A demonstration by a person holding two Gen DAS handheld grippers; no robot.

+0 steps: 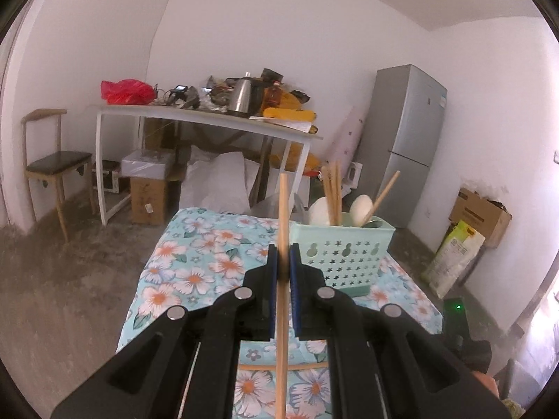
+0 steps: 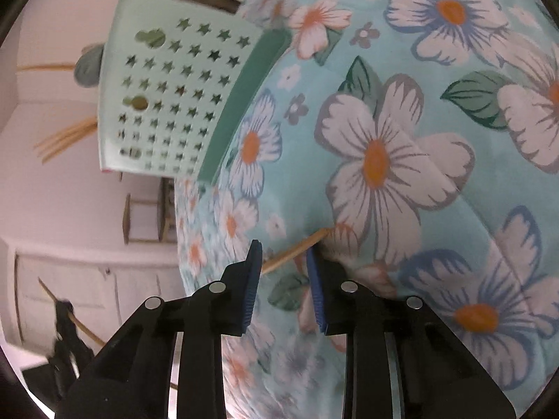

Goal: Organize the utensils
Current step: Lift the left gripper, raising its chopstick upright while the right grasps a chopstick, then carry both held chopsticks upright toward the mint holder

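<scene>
My left gripper (image 1: 283, 248) is shut on a wooden chopstick (image 1: 283, 206), which stands upright between the blue pads. Just beyond it to the right, a mint-green utensil basket (image 1: 344, 262) with star holes holds several chopsticks (image 1: 332, 192) and white spoons (image 1: 361, 209). Another chopstick (image 1: 304, 366) lies flat on the floral cloth under the gripper. In the right wrist view, my right gripper (image 2: 283, 249) straddles a chopstick (image 2: 307, 242) lying on the cloth (image 2: 384, 70). A clear gap shows on both sides of it. The basket (image 2: 167, 97) is at the upper left.
The floral-covered table ends just behind the basket. Across the room stand a cluttered white table (image 1: 209, 118) with a kettle (image 1: 241, 96), a wooden chair (image 1: 52, 160), a grey fridge (image 1: 405, 139) and cardboard boxes (image 1: 478, 213).
</scene>
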